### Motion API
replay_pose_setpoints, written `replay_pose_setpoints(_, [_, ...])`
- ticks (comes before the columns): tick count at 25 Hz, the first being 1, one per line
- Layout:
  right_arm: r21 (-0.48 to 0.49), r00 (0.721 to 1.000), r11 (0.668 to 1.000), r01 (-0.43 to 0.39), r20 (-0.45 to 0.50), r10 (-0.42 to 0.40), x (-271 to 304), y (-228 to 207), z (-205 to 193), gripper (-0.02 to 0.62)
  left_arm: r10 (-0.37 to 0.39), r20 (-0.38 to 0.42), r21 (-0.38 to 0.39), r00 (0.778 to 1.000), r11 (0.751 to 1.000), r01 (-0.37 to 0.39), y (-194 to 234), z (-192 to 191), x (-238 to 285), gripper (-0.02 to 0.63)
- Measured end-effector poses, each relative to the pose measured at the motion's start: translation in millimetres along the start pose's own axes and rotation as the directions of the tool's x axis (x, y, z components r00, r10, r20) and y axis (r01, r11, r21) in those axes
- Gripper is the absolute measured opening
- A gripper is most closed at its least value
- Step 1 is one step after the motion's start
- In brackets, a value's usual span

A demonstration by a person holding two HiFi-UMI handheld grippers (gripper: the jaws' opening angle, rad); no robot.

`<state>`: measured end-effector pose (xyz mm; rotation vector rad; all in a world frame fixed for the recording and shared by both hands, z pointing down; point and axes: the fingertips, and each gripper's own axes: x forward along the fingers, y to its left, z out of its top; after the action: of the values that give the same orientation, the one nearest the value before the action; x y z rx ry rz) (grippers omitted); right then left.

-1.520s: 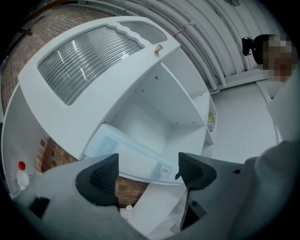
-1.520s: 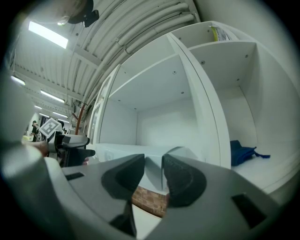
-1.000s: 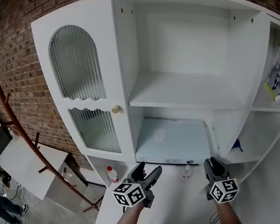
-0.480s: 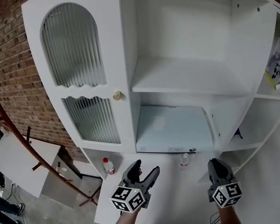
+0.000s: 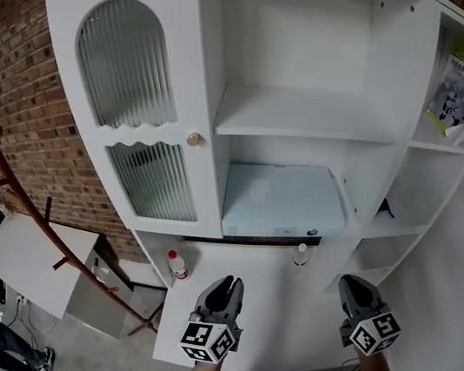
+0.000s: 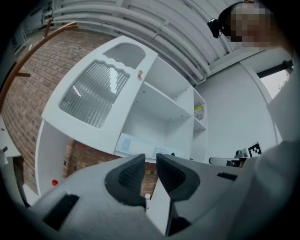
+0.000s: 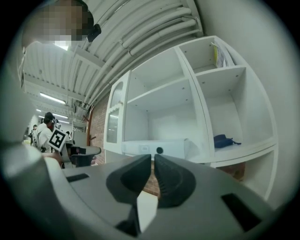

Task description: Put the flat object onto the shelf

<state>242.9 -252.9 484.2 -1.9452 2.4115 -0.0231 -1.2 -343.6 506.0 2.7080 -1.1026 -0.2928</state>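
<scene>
Left gripper (image 6: 150,157): jaws just drawn in to a narrow slit, nothing between them. Right gripper (image 7: 153,157): jaws just closed almost tip to tip, likewise empty (both held clear of the white cabinet (image 5: 131,30)). Flat object (image 5: 281,203): pale blue box, ahead of both grippers and roughly between their lines, lying in the compartment under the middle shelf (image 5: 308,114), its rear hidden beneath that shelf. Blue item (image 5: 383,211): beyond the right gripper, mostly hidden behind a divider, kind not discernible.
</scene>
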Motion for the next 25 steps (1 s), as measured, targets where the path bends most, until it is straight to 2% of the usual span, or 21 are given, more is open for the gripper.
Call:
replay_pose_setpoints(2, [0.006,1.0,1.0,-0.018,0.004,0.018,-12.5,5.4,-1.3,0.04,0.029,0.005,0.009,1.0,1.0,-0.029,-4.6,-1.3,-14.7,0.063])
replay_pose_setpoints(6, [0.039,0.999,0.998,-0.048,0.004,0.048,-43.9,11.8,-3.1,0.04,0.085,0.005,-0.007,0.996,0.996,-0.085,-21.9,-9.2,-47.6,0.038])
replay_pose_setpoints(19, [0.062,0.995,0.995,-0.083,-0.05,0.087,-168.9,21.8,-23.8,0.038,0.149,-0.022,0.017,0.989,0.989,-0.148,-124.2,-42.0,-145.1,0.026])
replay_pose_setpoints(22, [0.074,0.993,0.993,-0.097,-0.057,0.101,-188.4,24.9,-28.3,0.038,0.16,-0.018,0.015,0.987,0.987,-0.159,-143.0,-42.9,-163.7,0.026])
replay_pose_setpoints(25, [0.058,0.991,0.992,-0.112,-0.061,0.115,-199.2,29.5,-30.4,0.038,0.189,-0.021,0.049,0.982,0.981,-0.188,-152.6,-42.3,-181.5,0.026])
